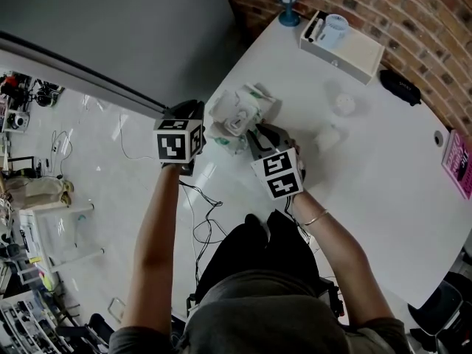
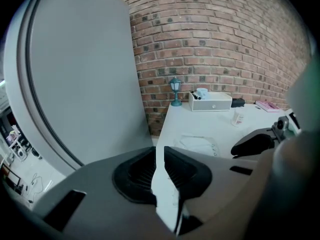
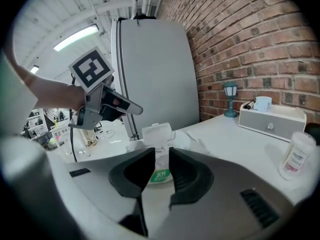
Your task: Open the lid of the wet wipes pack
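The wet wipes pack [image 1: 240, 116] is white and crumpled, with a green label [image 3: 161, 175]. It lies near the table's left edge, and its white lid [image 3: 157, 134] stands flipped up. My right gripper [image 1: 254, 133] is at the pack's near right side. Its jaws [image 3: 161, 164] are open, with the label showing in the gap and no pad seen pressing. My left gripper [image 1: 202, 109] hovers just left of the pack, apart from it [image 3: 136, 109]. Its jaws [image 2: 160, 159] are closed to a thin slit with nothing between them.
At the table's far end stand a blue lamp [image 1: 287, 2] and a white box [image 1: 346, 50] with a cup on it. A small bottle [image 3: 295, 156] and a clear plastic sheet [image 2: 200, 145] lie mid-table. A grey panel [image 1: 110, 28] rises on the left, past the table edge.
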`<control>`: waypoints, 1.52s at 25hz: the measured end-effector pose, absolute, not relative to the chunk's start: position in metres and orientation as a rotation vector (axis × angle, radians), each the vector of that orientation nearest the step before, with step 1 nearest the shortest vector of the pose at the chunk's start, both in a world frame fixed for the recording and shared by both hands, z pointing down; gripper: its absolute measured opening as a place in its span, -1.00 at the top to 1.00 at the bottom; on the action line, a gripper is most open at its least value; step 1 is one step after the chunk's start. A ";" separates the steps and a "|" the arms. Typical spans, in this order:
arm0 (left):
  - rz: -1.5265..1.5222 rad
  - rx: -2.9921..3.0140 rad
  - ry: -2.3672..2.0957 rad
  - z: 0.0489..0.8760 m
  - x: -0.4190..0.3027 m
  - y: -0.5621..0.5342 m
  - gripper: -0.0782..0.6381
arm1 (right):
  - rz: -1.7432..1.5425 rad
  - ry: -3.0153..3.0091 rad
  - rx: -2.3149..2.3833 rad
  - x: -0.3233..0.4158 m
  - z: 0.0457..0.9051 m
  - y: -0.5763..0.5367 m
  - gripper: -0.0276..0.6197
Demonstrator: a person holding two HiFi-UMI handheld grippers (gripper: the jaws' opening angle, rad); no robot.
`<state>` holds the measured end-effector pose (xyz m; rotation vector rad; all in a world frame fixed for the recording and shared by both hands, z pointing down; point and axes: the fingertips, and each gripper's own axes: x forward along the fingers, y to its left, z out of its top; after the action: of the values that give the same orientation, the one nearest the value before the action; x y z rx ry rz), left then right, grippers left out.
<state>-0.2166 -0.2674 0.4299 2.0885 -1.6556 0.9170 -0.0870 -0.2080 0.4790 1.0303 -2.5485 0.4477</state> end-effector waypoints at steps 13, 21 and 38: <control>0.715 2.054 -1.763 0.418 -0.225 -0.222 0.63 | 0.435 -2.606 1.114 -0.074 0.439 -0.204 0.72; 0.587 2.022 -1.846 0.411 -0.233 -0.199 0.66 | 0.386 -2.620 1.139 -0.066 0.418 -0.201 0.82; 0.384 1.960 -1.909 0.406 -0.237 -0.152 0.67 | 0.306 -2.653 1.101 -0.062 0.387 -0.177 0.90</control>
<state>-0.2368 -0.1519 0.4060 1.9598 -1.9088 0.3837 -0.0624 -0.1770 0.3869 1.1005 -2.6535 0.3059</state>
